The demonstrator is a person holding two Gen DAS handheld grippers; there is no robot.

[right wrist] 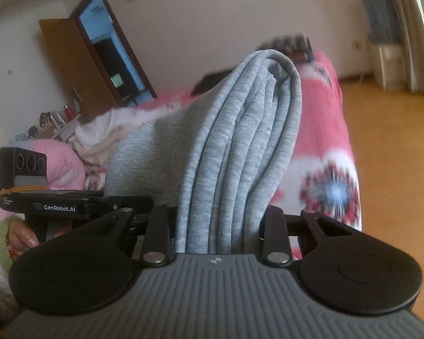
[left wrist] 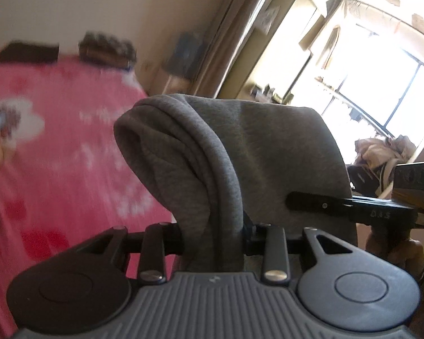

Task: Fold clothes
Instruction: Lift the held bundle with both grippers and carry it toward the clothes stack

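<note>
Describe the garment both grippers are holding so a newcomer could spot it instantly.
Start at the bed with the pink floral cover. Held up in front of it is the grey sweatshirt, its bunched folds clamped in the right gripper and the left gripper. It is the only plain grey fabric; the bedding around it is pink, white or patterned.

The right hand-held gripper (right wrist: 217, 226) is clamped on a thick bundle of grey garment (right wrist: 240, 147), its folded layers standing up between the jaws. Behind it lies a bed (right wrist: 333, 130) with a pink flowered cover. At the left, the other hand-held gripper (right wrist: 99, 206) reaches the same cloth, a hand (right wrist: 22, 237) in a green cuff beneath it.
</note>
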